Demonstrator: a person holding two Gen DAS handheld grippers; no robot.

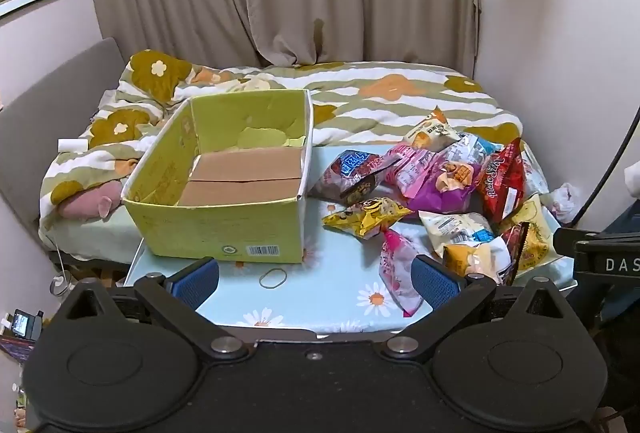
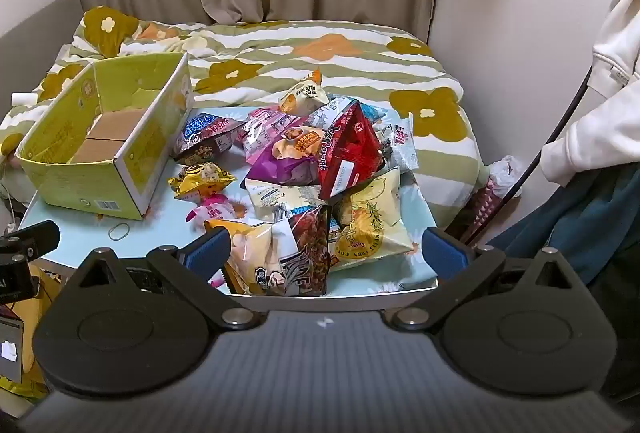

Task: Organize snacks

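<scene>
L black two-finger gripper w/ blue pads (image 1: 316,279): jaws fully apart, angled down. R black two-finger gripper w/ blue pads (image 2: 326,251): same, nothing gripped.

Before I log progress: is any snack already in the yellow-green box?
No, the box holds nothing; only its bare brown cardboard floor shows, and the snack bags lie beside it.

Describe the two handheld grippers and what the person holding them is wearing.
Both the left gripper and right gripper have black bodies with rounded lobes, silver pivot bolts and two fingers faced with blue ribbed pads. The right one's base is ribbed grey. The person wears a white hooded sweatshirt over dark blue trousers; a black cable runs beside them.
</scene>
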